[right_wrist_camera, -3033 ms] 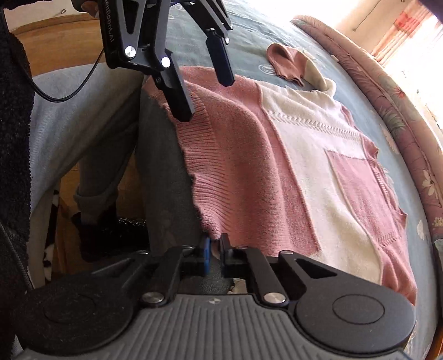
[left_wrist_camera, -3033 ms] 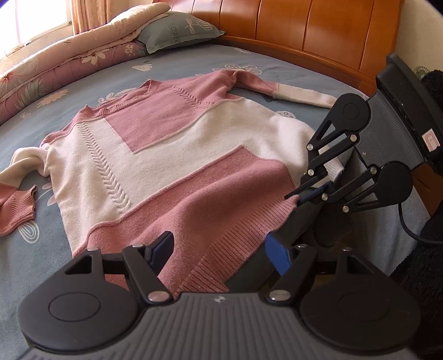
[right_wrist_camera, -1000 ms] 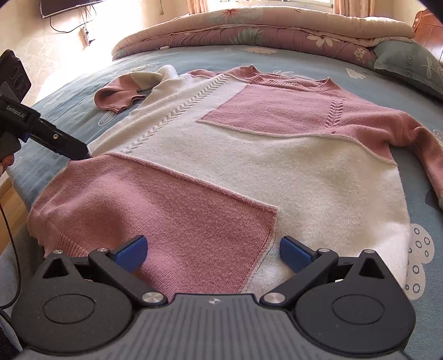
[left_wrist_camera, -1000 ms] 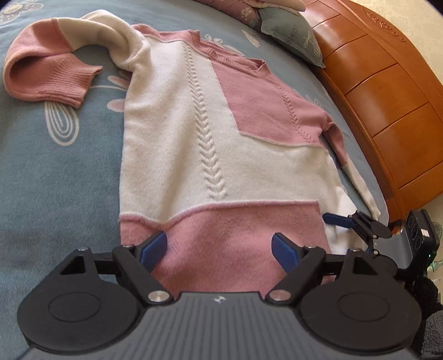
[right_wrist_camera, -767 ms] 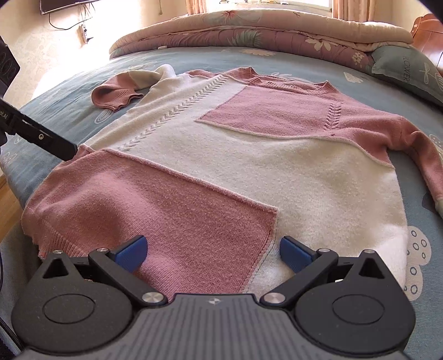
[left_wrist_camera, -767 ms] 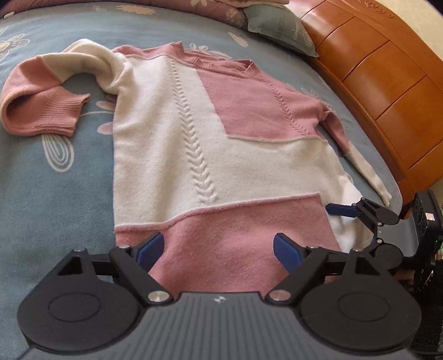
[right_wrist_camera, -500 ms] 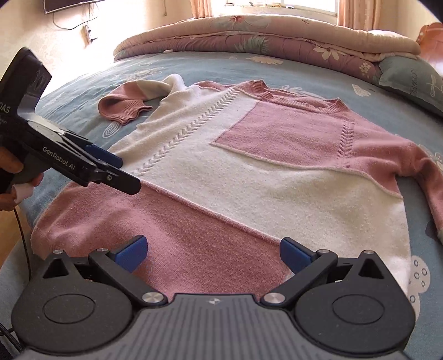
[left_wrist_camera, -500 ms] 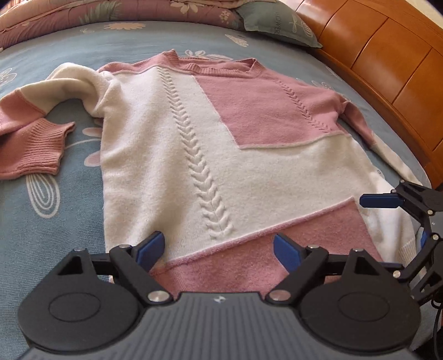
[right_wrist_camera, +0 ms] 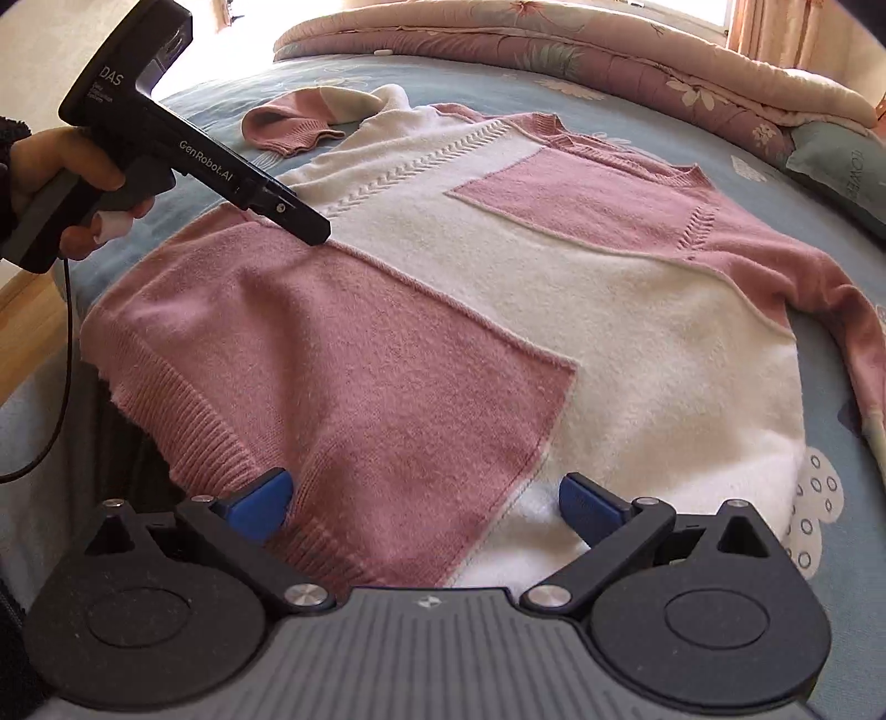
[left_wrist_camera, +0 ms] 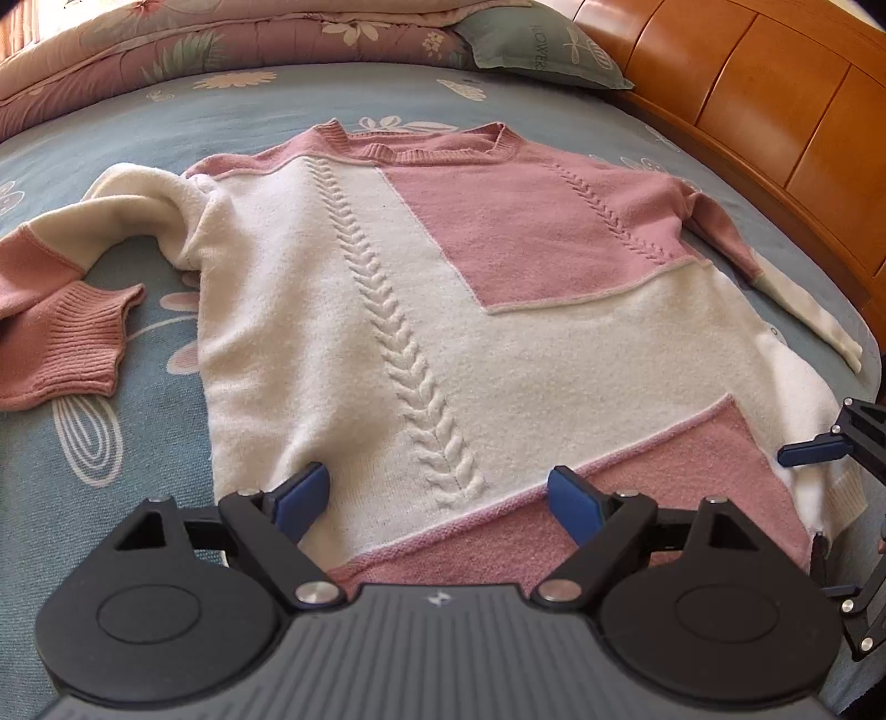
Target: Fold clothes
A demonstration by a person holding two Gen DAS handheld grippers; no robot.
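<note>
Left hand-held gripper (right_wrist_camera: 310, 232) now farther up sweater (left_wrist_camera: 498, 343), pillow (left_wrist_camera: 542, 50) beyond.

Bedroom furnishings, four items in view.

Blue-grey bedsheet (left_wrist_camera: 99, 454) with white floral outline print, covering the mattress. Rolled floral quilt (left_wrist_camera: 221, 50), dusty pink and beige, lying along the far edge of the bed. Grey-green pillow (left_wrist_camera: 542, 50) with printed lettering, beside the quilt and against the headboard. Orange-brown panelled wooden headboard (left_wrist_camera: 775, 94), curving along the right.
</note>
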